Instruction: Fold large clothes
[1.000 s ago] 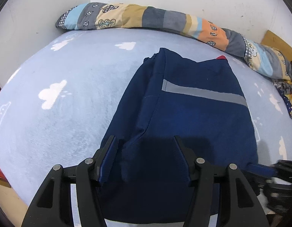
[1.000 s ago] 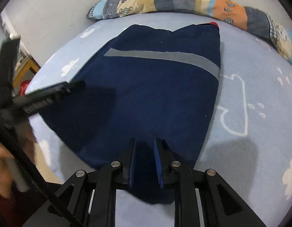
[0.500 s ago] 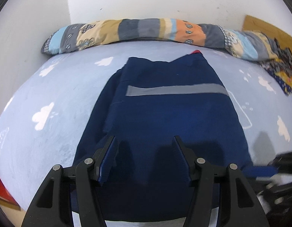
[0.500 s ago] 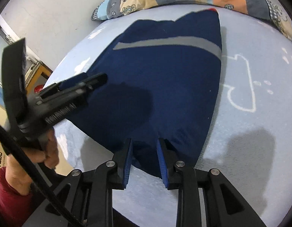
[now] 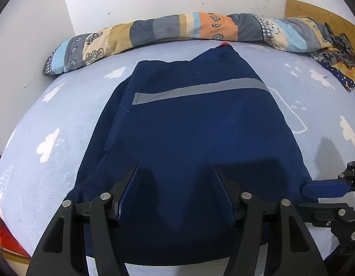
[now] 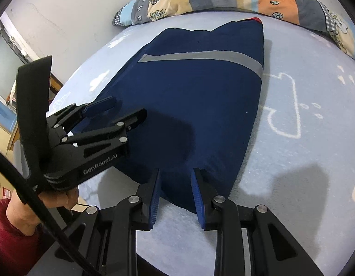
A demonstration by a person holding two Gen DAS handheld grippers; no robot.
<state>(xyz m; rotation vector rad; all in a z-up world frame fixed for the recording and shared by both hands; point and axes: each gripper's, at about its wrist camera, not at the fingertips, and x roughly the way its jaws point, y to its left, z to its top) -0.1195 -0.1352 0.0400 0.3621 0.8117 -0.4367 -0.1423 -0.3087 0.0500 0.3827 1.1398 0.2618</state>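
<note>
right hand-held gripper [image 6: 176,192] has released the navy garment [image 6: 196,105].

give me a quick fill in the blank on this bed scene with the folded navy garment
1. The navy blue folded garment has one ____ reflective stripe across it.
2. The pale blue bed sheet is printed with white ____.
3. The long patchwork bolster pillow lies along the white ____.
4. The black left gripper hovers with its jaws ____.

Missing words: grey; clouds; wall; open
</note>
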